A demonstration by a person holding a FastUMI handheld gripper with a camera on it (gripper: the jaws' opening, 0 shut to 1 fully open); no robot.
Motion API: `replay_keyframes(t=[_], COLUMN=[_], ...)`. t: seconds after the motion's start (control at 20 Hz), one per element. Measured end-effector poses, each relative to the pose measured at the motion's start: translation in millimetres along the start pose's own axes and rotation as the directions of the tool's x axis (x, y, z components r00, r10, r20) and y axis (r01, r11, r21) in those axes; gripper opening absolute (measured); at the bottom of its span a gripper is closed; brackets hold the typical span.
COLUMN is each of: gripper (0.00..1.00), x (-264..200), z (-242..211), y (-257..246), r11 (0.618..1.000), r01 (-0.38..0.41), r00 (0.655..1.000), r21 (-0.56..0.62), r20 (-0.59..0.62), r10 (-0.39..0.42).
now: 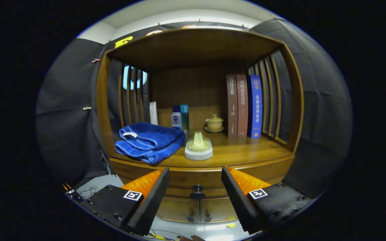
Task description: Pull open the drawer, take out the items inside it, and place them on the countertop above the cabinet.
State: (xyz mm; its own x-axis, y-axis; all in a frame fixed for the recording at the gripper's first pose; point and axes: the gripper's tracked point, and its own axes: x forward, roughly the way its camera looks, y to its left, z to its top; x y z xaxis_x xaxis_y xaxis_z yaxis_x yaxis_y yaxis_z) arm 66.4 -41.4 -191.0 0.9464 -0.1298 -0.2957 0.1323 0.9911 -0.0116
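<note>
The drawer (198,183) is closed, so whatever lies inside is hidden; its dark knob (197,192) sits in the middle of the front, under the countertop (246,152). The lower cabinet doors (198,209) are partly cut off behind the fingers. The gripper (195,182) faces the cabinet straight on, level with the drawer, its two fingers spread wide and holding nothing, the knob showing in the gap between them, apart from both. Beyond the fingers, on the countertop, lie a folded blue towel (149,142), a pale brush (198,146), two bottles (180,117), a small lidded pot (214,123) and three upright books (245,106).
</note>
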Motion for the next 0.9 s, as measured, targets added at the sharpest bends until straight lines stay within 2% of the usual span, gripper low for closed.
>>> replay_keyframes(t=[0.35, 0.9], gripper=[0.99, 0.99], x=[-67.2, -125.3], z=[98.5, 150.4], y=[6.8, 14.7], r11=[1.0, 1.0], r01=[0.016, 0.007], r00=[0.996, 0.987], r21=[0.005, -0.002], r20=[0.085, 0.161], r10=[-0.016, -0.006])
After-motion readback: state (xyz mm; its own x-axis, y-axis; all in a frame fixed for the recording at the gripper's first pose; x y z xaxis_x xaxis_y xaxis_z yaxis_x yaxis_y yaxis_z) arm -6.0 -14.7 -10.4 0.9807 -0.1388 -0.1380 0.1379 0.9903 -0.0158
